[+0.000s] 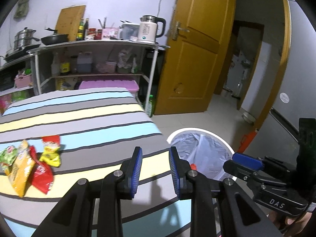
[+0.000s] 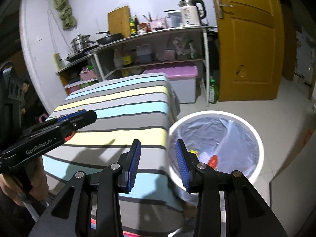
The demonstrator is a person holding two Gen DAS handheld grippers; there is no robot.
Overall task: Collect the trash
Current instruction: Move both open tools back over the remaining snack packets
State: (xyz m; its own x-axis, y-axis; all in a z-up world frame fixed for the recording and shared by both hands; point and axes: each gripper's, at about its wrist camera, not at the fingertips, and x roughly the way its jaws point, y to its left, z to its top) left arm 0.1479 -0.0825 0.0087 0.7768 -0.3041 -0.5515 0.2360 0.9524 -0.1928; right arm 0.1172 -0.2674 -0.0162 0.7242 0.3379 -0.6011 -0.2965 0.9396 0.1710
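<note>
Several snack wrappers [image 1: 29, 164], red, yellow and green, lie in a heap on the striped tablecloth [image 1: 88, 118] at the left. My left gripper [image 1: 156, 169] is open and empty above the table's near right edge, well right of the wrappers. A white trash bin [image 2: 215, 138] lined with a clear bag stands on the floor beside the table; it also shows in the left wrist view [image 1: 199, 148]. Red and yellow trash [image 2: 212, 161] lies inside it. My right gripper [image 2: 158, 164] is open and empty over the bin's left rim and the table's corner.
A shelf unit [image 1: 94, 59] with pans, bottles and a kettle [image 1: 150, 29] stands behind the table. A pink-lidded storage box [image 2: 177, 79] and a green bottle [image 2: 213, 90] sit on the floor by it. A yellow door [image 1: 197, 59] stands open at the right.
</note>
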